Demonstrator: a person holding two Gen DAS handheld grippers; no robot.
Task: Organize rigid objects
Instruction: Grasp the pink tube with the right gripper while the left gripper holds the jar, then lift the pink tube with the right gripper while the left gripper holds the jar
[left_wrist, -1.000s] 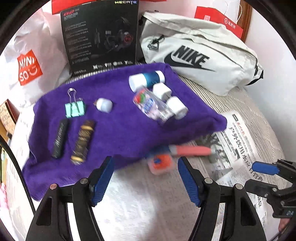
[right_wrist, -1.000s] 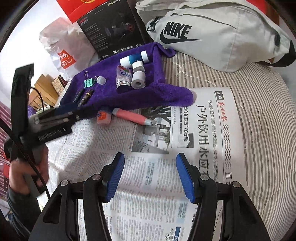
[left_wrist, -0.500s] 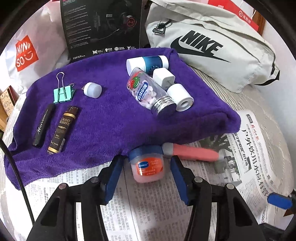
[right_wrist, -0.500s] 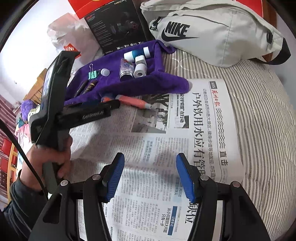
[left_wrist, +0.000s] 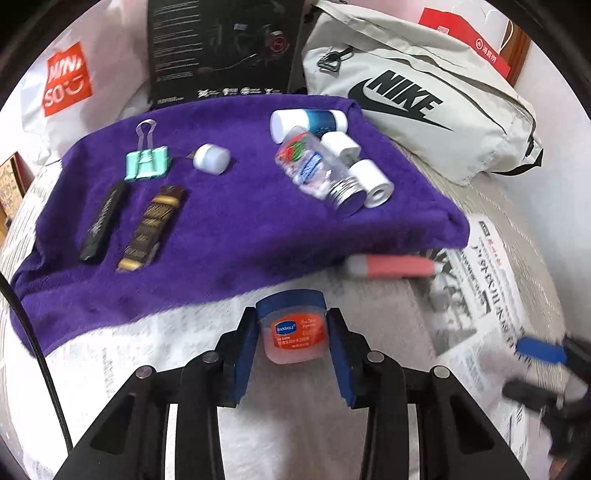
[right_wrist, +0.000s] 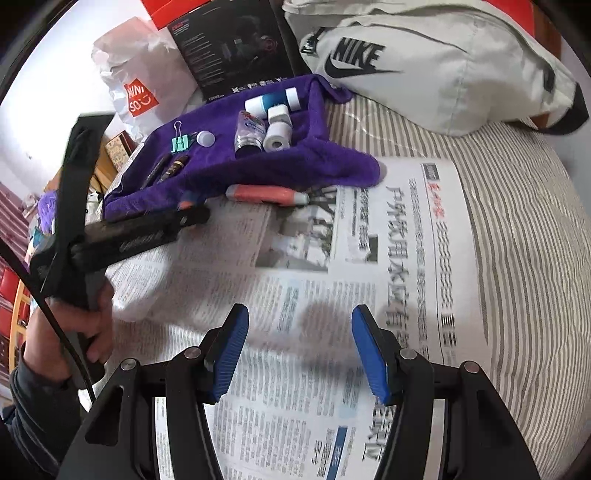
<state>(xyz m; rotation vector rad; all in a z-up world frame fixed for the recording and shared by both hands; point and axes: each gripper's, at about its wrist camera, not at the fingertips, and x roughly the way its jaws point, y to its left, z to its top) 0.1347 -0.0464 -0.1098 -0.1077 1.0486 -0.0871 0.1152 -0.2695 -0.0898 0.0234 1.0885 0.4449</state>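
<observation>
Left gripper (left_wrist: 291, 345) is closing its jaws around the small lip balm jar (left_wrist: 291, 328), which is sitting between the pads on the newspaper (left_wrist: 480, 295), just in front of the purple towel (left_wrist: 240, 229). Pickup step is underway, I judge. Next: finishing the squeeze, lifting, carrying onto the towel. Right gripper (right_wrist: 300, 350) is hovering half open and empty over newspaper, well clear of the towel.

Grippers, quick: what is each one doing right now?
Left gripper: jaws closing around the small balm jar.
Right gripper: open, holding nothing, over the newspaper.
</observation>
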